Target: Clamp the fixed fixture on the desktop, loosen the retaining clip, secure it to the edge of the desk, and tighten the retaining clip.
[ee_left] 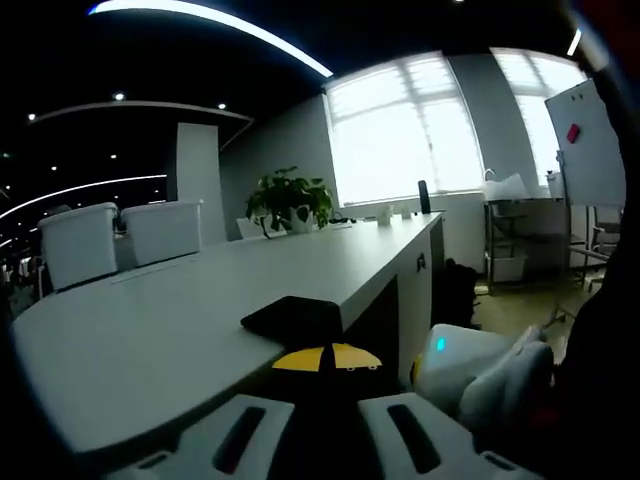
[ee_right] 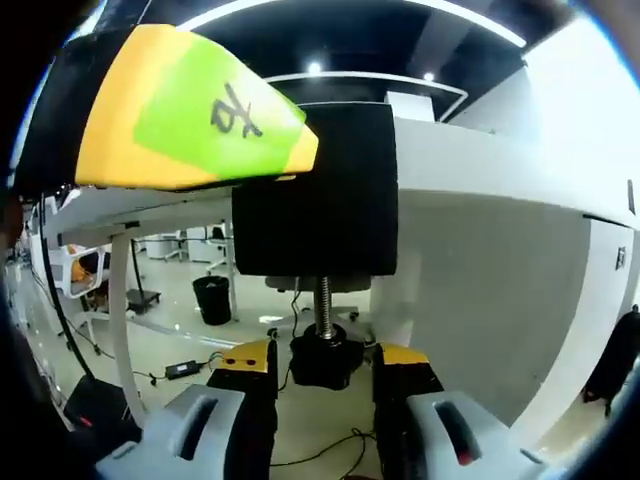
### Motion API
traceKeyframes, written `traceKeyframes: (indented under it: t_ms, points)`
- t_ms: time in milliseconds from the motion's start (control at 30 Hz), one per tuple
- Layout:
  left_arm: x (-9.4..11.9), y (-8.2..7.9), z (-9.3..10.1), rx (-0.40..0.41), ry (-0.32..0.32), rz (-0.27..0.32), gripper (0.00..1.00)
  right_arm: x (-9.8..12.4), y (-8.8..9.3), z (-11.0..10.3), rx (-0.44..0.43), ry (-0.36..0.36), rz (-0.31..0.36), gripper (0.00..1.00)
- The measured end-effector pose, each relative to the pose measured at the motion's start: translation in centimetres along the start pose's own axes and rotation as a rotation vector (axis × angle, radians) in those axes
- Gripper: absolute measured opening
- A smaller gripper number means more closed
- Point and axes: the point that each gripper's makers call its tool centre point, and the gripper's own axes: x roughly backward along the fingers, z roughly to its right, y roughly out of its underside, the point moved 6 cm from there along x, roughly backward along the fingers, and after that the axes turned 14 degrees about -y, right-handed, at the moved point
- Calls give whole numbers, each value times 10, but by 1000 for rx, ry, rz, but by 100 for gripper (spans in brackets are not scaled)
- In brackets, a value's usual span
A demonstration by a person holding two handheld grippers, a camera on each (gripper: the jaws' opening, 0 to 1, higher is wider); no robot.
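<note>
Right gripper [ee_right: 325, 375] is closest, its yellow-tipped jaws clenched on the black screw knob [ee_right: 325, 358] under the black clamp fixture [ee_right: 315, 190], which sits on the white desk [ee_right: 480, 160] edge. Left gripper [ee_left: 327, 362] pinches the fixture's top plate [ee_left: 292, 318] from above, on the desk's near edge.

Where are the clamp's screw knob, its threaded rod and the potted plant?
screw knob [ee_right: 325, 362], right gripper view, on the black knob's top.
threaded rod [ee_right: 323, 300], right gripper view, on the bare thread midway.
potted plant [ee_left: 290, 197], left gripper view, on its leaves.
</note>
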Motion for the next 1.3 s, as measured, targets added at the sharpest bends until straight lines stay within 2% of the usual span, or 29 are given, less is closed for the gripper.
traceKeyframes:
  t_ms: [67,200,300,400,567,667,700,733,800,967,1033,1100,1167,1200,1300]
  points:
    - [0,-1,1,0,-5,-2,1,-1,1,1,8,12,1,25]
    - [0,-2,4,-22,-24,-11,1,3,0,0,5,-9,-9,24]
    - [-2,-2,5,-31,-24,-32,1,2,-1,0,60,-112,-44,23]
    - [-3,-1,8,-46,-33,-48,1,9,-2,3,106,-222,-39,22]
    - [-3,-2,9,-60,-48,-60,1,14,-4,11,198,-442,-39,22]
    - [-2,-2,9,-90,-47,-75,1,14,-4,14,188,-611,-36,22]
    - [-3,-5,10,-133,-34,-44,1,8,-5,17,212,-662,-32,22]
    - [-2,-7,10,-130,-27,-22,1,6,-5,18,227,-693,-29,22]
    - [-3,-6,7,-96,-6,-40,1,5,-6,20,269,-779,-17,23]
    - [-3,-6,9,-100,-9,-47,1,-2,-5,19,271,-893,-5,23]
    - [-3,-5,9,-96,-8,-48,1,-5,-5,21,292,-908,7,24]
    - [-4,-4,9,-92,-8,-48,1,-7,-4,21,374,-891,3,25]
    - [-3,-3,9,-84,-12,-45,1,-5,-3,20,479,-834,-18,25]
    - [-3,-3,9,-78,-15,-42,1,-3,-3,20,505,-798,-25,26]
    - [-2,-3,9,-84,-29,-34,1,2,1,16,525,-727,-41,37]
